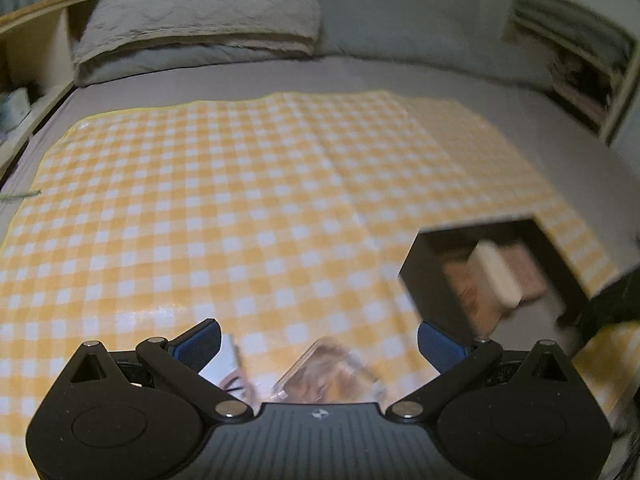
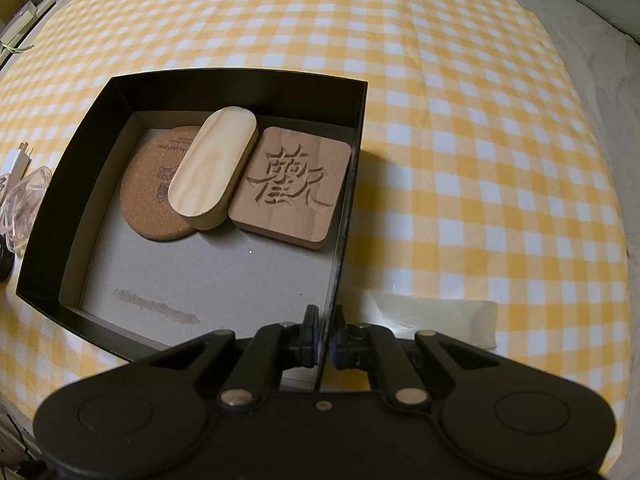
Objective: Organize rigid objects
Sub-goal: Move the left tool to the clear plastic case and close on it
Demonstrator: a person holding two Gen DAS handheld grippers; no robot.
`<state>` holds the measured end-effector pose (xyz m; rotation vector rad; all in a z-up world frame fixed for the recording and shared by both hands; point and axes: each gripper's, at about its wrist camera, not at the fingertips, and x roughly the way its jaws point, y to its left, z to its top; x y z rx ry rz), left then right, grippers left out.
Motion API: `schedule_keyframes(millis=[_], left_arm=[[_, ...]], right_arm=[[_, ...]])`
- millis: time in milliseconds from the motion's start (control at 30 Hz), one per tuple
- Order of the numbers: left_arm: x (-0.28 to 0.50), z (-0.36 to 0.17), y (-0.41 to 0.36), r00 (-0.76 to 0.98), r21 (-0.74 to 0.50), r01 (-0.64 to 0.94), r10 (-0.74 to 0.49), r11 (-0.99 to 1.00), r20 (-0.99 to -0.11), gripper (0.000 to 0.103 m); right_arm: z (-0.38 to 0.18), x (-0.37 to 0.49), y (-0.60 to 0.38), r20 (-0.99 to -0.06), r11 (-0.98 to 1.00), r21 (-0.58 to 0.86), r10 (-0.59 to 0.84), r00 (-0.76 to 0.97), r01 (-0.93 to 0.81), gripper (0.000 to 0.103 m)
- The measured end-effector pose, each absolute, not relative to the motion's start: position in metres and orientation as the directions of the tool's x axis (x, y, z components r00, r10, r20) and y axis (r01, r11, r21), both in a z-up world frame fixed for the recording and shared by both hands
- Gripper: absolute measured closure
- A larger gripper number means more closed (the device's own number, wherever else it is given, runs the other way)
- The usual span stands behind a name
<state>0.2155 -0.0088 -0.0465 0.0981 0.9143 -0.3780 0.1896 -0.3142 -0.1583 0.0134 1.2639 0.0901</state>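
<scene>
On the checked cloth (image 2: 460,140), my right tongs (image 2: 324,344) were clamped on the box (image 2: 60,216) wall, three wooden pieces inside; left tongs (image 1: 320,340) gaped apart; next I judged, steadying the box

**Bed and surroundings**

A yellow-and-white checked cloth (image 1: 240,200) covers a grey bed (image 1: 500,112). A beige pillow (image 1: 196,8) lies at the far end. A wooden shelf (image 1: 36,20) stands far left; a strip of tape (image 2: 436,320) lies near right.
</scene>
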Motion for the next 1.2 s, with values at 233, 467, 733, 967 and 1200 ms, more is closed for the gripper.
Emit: schedule_keyframes(millis=[233, 467, 733, 967, 1200], left_arm=[[0.210, -0.074, -0.016, 0.494, 0.084, 0.546, -0.239, 0.834, -0.836, 0.000], [0.211, -0.096, -0.033, 0.426, 0.144, 0.704, -0.250, 0.696, -0.870, 0.000], [0.217, -0.110, -0.053, 0.306, 0.082, 0.798, -0.283, 0.597, -0.909, 0.000], [0.231, -0.123, -0.057, 0.274, 0.082, 0.785, -0.226, 0.614, -0.935, 0.026], [0.234, -0.124, -0.056, 0.258, 0.058, 0.749, -0.210, 0.660, -0.943, 0.026]], right_arm=[[-0.159, 0.189, -0.314, -0.951, 0.996, 0.060, 0.076, 0.299, -0.060, 0.097], [-0.159, 0.189, -0.315, -0.951, 0.997, 0.058, 0.074, 0.299, -0.060, 0.097], [-0.160, 0.188, -0.318, -0.951, 0.996, 0.061, 0.076, 0.299, -0.059, 0.096], [-0.160, 0.188, -0.318, -0.951, 0.996, 0.061, 0.076, 0.299, -0.059, 0.096], [-0.161, 0.187, -0.318, -0.952, 0.997, 0.058, 0.073, 0.298, -0.059, 0.096]])
